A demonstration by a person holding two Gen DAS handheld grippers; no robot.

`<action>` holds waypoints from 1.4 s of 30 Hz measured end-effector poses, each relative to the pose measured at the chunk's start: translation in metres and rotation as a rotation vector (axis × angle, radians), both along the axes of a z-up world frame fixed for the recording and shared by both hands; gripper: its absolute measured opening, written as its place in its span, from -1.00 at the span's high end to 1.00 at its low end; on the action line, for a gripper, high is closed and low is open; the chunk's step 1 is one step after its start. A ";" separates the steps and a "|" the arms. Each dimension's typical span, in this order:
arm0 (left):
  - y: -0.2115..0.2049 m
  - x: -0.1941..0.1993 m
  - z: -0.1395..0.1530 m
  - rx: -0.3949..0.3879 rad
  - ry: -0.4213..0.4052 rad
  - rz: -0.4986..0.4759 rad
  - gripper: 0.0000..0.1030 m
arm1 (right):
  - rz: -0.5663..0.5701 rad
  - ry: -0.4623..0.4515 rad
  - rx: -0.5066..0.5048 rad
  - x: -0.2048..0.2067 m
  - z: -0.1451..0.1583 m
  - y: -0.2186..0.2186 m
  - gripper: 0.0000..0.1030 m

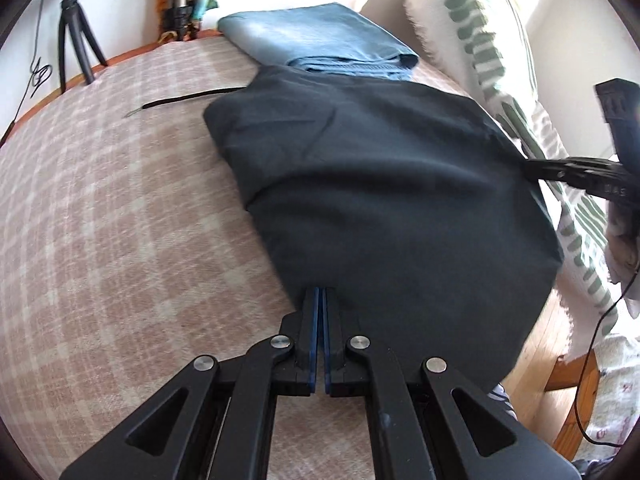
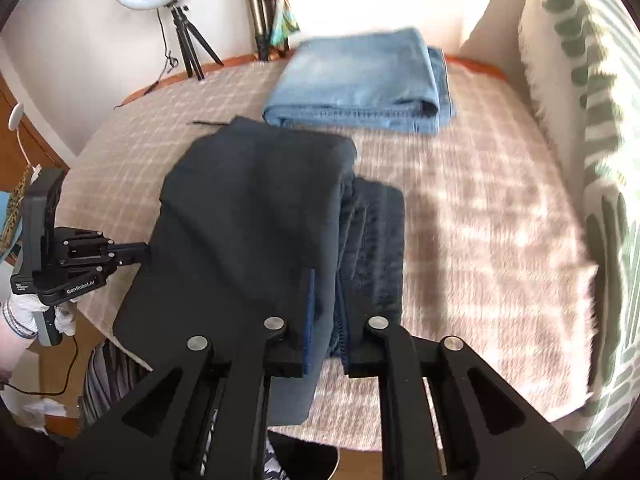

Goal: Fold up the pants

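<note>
Far left, black tripod (image 1: 74, 28) on the wall-side edge; left gripper (image 1: 320, 300) clenched at the near hem of the dark navy folded pants (image 1: 380, 184) lying mid-table on the pink checked tablecloth (image 1: 100, 220); folded light-blue jeans (image 2: 356, 80) beyond; right gripper (image 2: 324, 312) clamped on the pants' edge.

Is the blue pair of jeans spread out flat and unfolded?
No, the jeans lie folded in a neat stack beyond the dark pants.
</note>
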State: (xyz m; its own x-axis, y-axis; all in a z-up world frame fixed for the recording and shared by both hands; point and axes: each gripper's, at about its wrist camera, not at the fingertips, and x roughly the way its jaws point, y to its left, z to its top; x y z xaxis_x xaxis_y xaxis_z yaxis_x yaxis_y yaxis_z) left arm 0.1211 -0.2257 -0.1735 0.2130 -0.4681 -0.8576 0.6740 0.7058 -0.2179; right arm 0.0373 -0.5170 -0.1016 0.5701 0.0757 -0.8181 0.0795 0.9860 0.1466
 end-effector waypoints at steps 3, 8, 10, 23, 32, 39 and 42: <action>-0.002 0.009 0.001 -0.015 -0.008 0.017 1.00 | 0.086 -0.072 0.041 0.021 0.016 0.016 0.59; -0.013 0.006 -0.002 -0.035 -0.009 -0.020 1.00 | 0.275 -0.013 0.164 0.107 0.007 0.065 0.59; -0.012 0.001 -0.001 -0.056 -0.001 -0.043 1.00 | 0.314 0.024 0.205 0.138 -0.003 0.086 0.59; -0.010 -0.031 -0.011 -0.092 0.025 -0.184 1.00 | 0.375 0.183 -0.041 0.236 -0.074 0.140 0.84; -0.006 -0.055 -0.011 -0.112 0.033 -0.228 1.00 | 0.274 0.171 -0.013 0.242 -0.071 0.120 1.00; 0.020 -0.025 0.012 -0.144 0.051 -0.096 1.00 | 0.249 0.021 0.151 0.179 -0.015 0.083 -0.19; 0.025 -0.003 0.014 -0.161 0.081 -0.041 1.00 | 0.201 -0.007 0.198 0.143 -0.001 0.054 -0.31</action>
